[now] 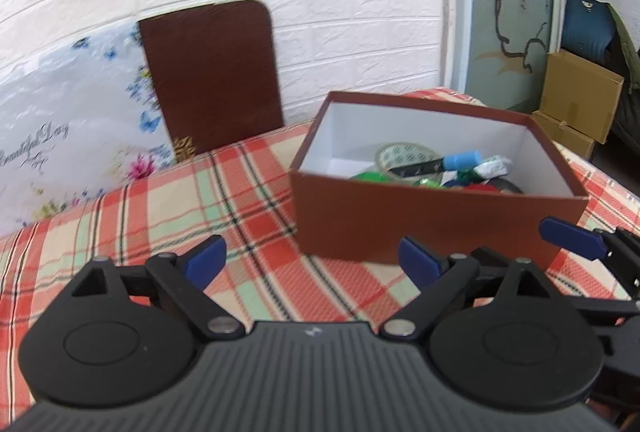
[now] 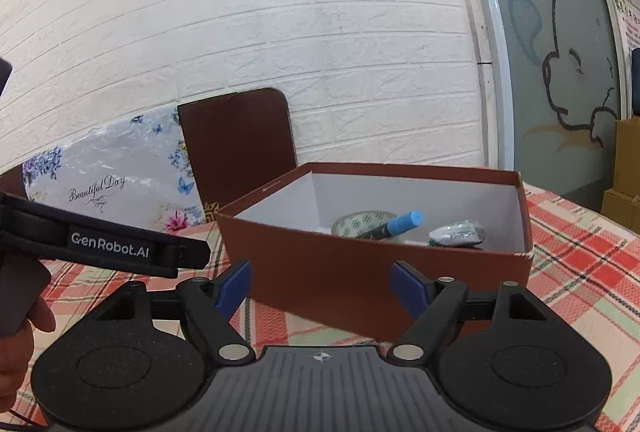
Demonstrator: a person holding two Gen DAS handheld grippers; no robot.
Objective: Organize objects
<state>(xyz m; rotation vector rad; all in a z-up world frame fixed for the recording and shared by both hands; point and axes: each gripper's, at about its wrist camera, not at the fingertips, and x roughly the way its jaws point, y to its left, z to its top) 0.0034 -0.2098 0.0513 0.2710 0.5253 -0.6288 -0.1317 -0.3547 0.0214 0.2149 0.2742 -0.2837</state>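
Brown card on the outside and white within, the box (image 1: 436, 192) sits on the plaid tablecloth (image 1: 224, 200) ahead of my left gripper (image 1: 312, 260), whose blue-padded jaws stand wide with nothing between them. Inside the box lie a roll of patterned tape (image 1: 404, 157), a marker (image 1: 444, 163) with a light blue cap resting across the roll, a crinkled foil packet (image 1: 496, 167) and some green and red pieces I cannot make out. One blue finger of my right gripper (image 1: 572, 238) shows at the right edge.

From my right gripper (image 2: 322, 288), jaws also wide and empty, the box (image 2: 360, 264) is just ahead, holding the tape (image 2: 360, 224), marker (image 2: 400, 223) and packet (image 2: 456, 232). A dark brown board (image 2: 240, 148) with rounded corners leans against the white brick wall (image 2: 280, 32).
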